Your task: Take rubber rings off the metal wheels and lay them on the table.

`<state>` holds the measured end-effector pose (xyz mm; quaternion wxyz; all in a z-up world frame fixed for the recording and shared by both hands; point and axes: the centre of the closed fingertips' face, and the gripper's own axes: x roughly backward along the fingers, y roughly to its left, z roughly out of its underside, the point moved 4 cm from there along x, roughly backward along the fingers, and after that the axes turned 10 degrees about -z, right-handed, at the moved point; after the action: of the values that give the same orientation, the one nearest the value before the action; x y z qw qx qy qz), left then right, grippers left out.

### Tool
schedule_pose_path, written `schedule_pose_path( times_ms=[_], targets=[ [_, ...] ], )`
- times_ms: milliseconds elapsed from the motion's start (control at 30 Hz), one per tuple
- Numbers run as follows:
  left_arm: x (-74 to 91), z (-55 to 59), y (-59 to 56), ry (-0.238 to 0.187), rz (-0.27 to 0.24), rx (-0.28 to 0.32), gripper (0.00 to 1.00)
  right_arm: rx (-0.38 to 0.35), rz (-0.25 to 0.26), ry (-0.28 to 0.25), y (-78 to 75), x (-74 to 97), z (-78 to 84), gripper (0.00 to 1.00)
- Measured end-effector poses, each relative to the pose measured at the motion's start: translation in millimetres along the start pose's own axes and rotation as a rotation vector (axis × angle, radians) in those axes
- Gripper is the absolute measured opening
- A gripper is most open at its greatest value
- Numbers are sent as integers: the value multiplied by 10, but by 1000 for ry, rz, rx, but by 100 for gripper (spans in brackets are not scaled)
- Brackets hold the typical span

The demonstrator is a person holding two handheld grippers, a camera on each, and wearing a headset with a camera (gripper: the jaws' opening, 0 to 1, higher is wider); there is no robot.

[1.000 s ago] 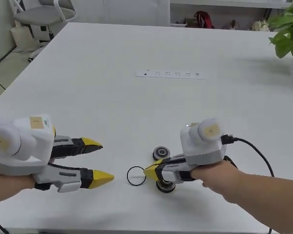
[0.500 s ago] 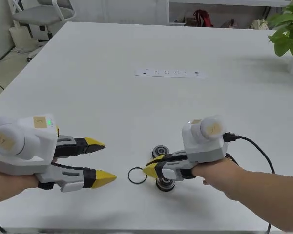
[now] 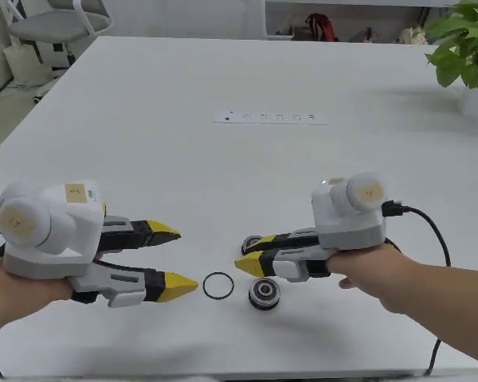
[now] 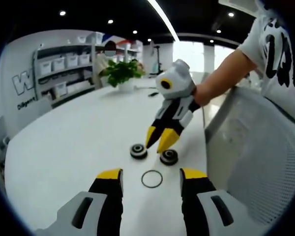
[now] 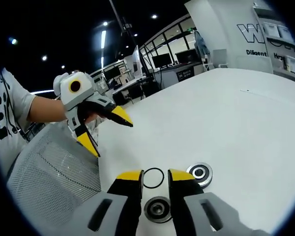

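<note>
Thin black rubber ring (image 3: pixel 218 286) lies freed on the desk; right hand-held gripper (image 3: pixel 248 256), jaws slightly apart, should squarely nip the rim of the round metal wheel (image 3: pixel 264 293); left hand-held gripper (image 3: pixel 183 259) gapes wide.

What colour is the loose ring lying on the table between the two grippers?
Black. The thin ring lies on the white table; the head view shows it best.

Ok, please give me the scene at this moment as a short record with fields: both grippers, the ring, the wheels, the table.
left gripper: open, empty, held left of the ring
right gripper: jaws a little apart, empty, raised over the wheels
rubber ring: one, flat on the table, free, between the two grippers' tips
near wheel: on the table, just right of the ring, apart from it
far wheel: on the table, partly behind the right gripper in the head view
rings on the wheels: cannot tell
other: power strip farther back
</note>
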<state>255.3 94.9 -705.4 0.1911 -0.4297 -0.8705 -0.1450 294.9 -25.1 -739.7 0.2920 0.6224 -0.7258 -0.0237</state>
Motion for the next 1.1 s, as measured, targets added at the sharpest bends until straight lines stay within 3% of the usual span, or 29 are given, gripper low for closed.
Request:
schedule_pose_path(
  times_ms=[567,1100],
  targets=[
    [-250,-128,-126,4,60,-31,46,27,18,11,30,383,164,18],
    [-482,-81,-232,42,106,-47,44,51,31,52,-22,462,361,19]
  ],
)
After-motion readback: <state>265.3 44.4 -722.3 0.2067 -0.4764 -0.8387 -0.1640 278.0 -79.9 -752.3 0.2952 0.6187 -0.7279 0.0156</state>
